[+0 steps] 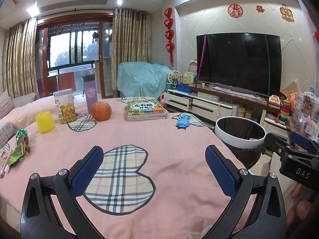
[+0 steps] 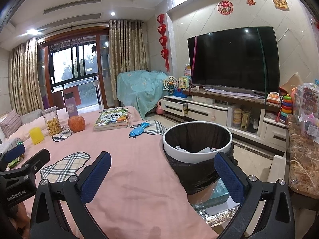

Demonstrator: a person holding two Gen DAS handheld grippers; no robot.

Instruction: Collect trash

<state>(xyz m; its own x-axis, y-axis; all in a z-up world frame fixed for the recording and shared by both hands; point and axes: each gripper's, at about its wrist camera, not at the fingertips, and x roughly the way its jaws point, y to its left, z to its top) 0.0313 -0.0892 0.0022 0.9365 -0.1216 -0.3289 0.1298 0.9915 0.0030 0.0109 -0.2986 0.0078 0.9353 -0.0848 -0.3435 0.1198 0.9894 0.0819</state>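
Now my left gripper (image 1: 154,172) wide over pink ribbed cloth (image 1: 179,139) | right gripper (image 2: 162,176) wide, empty | crinkled green wrappers (image 1: 19,151) far left | round white-rimmed black-lined bin (image 2: 197,139) right, paper scraps inside

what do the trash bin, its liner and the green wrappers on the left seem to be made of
Trash bin: likely smooth white plastic; its rim has an even, slightly glossy sheen.
Liner: thin black plastic film, wrinkled and shiny where it folds over the outside.
Green wrappers: probably metallised or printed plastic foil; crumpled, with bright reflective creases, though they sit small at the frame edge.
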